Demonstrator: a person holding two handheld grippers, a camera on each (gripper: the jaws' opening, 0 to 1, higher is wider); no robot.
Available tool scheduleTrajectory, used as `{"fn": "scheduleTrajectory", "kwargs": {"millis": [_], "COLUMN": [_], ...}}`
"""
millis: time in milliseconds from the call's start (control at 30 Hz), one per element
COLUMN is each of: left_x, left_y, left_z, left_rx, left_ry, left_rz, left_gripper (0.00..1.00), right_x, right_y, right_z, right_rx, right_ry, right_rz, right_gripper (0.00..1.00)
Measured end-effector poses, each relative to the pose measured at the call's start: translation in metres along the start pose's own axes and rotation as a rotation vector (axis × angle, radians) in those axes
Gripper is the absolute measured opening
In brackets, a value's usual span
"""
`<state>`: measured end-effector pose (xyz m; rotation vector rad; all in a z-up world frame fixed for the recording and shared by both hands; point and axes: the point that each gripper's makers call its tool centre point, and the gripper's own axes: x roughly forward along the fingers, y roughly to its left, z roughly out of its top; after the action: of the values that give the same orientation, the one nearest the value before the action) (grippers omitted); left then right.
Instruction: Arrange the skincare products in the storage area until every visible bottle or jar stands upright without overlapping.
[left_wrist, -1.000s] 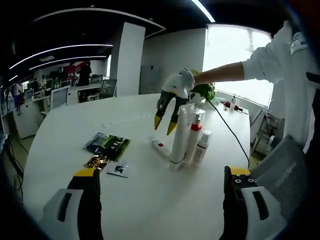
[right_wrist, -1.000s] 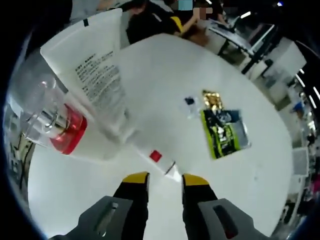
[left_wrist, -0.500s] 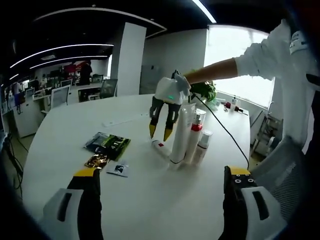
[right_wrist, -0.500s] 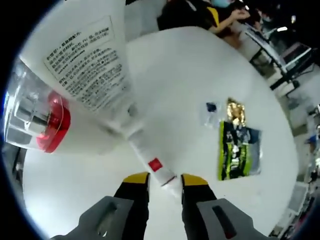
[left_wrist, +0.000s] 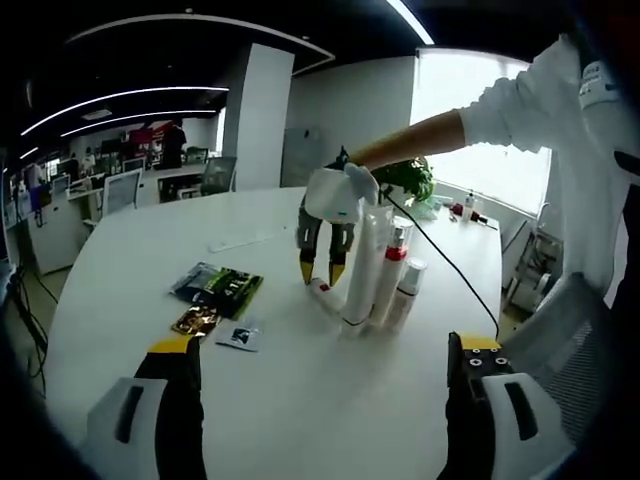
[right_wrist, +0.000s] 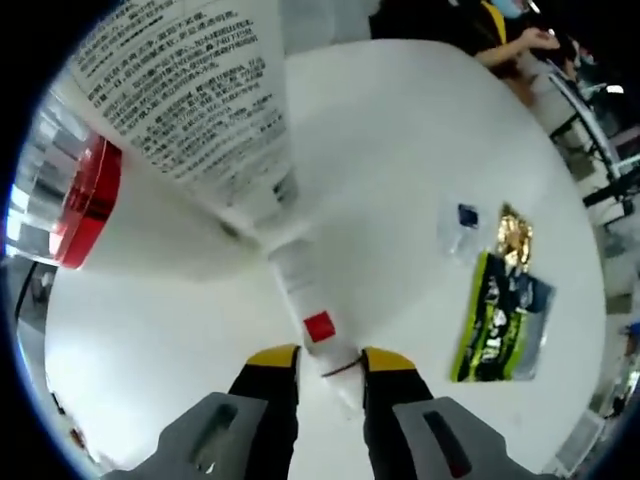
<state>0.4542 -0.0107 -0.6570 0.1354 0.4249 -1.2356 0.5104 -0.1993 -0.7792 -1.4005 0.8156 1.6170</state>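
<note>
Between the right hand-held gripper's (right_wrist: 331, 358) parted jaws lies a small tube (right_wrist: 318, 328); left hand-held gripper (left_wrist: 325, 350) released.

A white round table (left_wrist: 120, 260) carried three upright bottles (left_wrist: 385, 275), a lying tube (left_wrist: 322, 293), and green (left_wrist: 222, 286), gold (left_wrist: 196, 322) and small clear sachets (left_wrist: 239, 338) toward its left edge.

Three skincare containers stand upright: a tall white tube (left_wrist: 362, 265), a red-collared bottle (left_wrist: 387, 272) and a small white bottle (left_wrist: 404, 292). One small tube (left_wrist: 322, 292) lies flat. Three sachets: green packet (left_wrist: 217, 287), gold one (left_wrist: 196, 321), clear one (left_wrist: 238, 337).
</note>
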Motion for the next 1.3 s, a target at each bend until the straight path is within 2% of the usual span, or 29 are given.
{"fn": "scheduleTrajectory", "kwargs": {"millis": [200, 333, 700, 1067, 1300], "left_x": [0.000, -0.001, -0.001, -0.001, -0.002], "left_y": [0.000, 0.000, -0.001, 0.000, 0.001], "left_z": [-0.001, 0.003, -0.002, 0.000, -0.003], "left_rx": [-0.009, -0.027, -0.016, -0.009, -0.003], "left_ry": [0.005, -0.016, 0.004, -0.002, 0.014], "left_rz": [-0.003, -0.005, -0.007, -0.003, 0.004], "left_gripper": [0.97, 0.97, 0.99, 0.99, 0.99], "right_x": [0.005, 0.008, 0.018, 0.020, 0.017], "right_y": [0.000, -0.001, 0.003, 0.003, 0.004], "right_z": [0.001, 0.001, 0.001, -0.001, -0.001], "right_rx": [-0.018, -0.016, -0.052, -0.081, -0.088], "right_ry": [0.005, -0.001, 0.015, 0.036, 0.042], "right_rz": [0.009, 0.015, 0.050, 0.071, 0.076], "right_gripper": [0.16, 0.15, 0.13, 0.12, 0.12]}}
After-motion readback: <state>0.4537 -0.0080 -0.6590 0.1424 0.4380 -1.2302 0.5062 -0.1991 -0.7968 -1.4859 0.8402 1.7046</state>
